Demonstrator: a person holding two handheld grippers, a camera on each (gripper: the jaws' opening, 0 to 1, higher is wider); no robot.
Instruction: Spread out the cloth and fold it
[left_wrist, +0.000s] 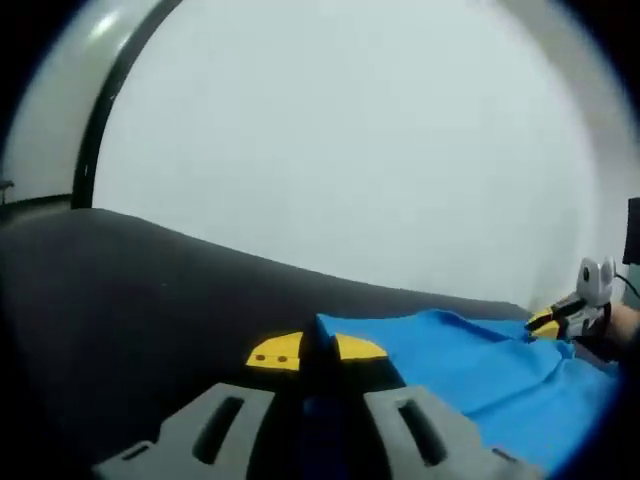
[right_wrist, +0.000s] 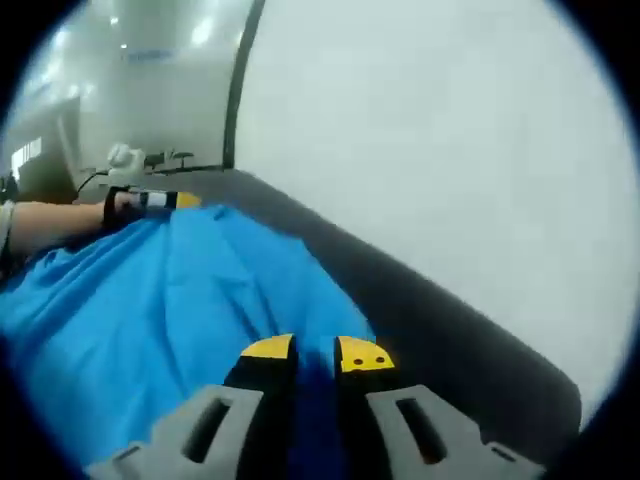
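Cloth (right_wrist: 170, 310) stretched flat on dark table (left_wrist: 130, 300), left gripper (left_wrist: 316, 352) and right gripper (right_wrist: 315, 352) each clamped on a corner; folding not yet begun.

Both views skim low, facing across the shared blue cloth (left_wrist: 480, 365).

The left gripper (left_wrist: 317, 351) has its 2 yellow-tipped jaws pinched together on the blue cloth (left_wrist: 480, 365) at its corner. The right gripper (right_wrist: 314, 354) likewise has its jaws nearly closed on the cloth's edge. In the right gripper view, the person's forearm (right_wrist: 50, 222) reaches in from the left.
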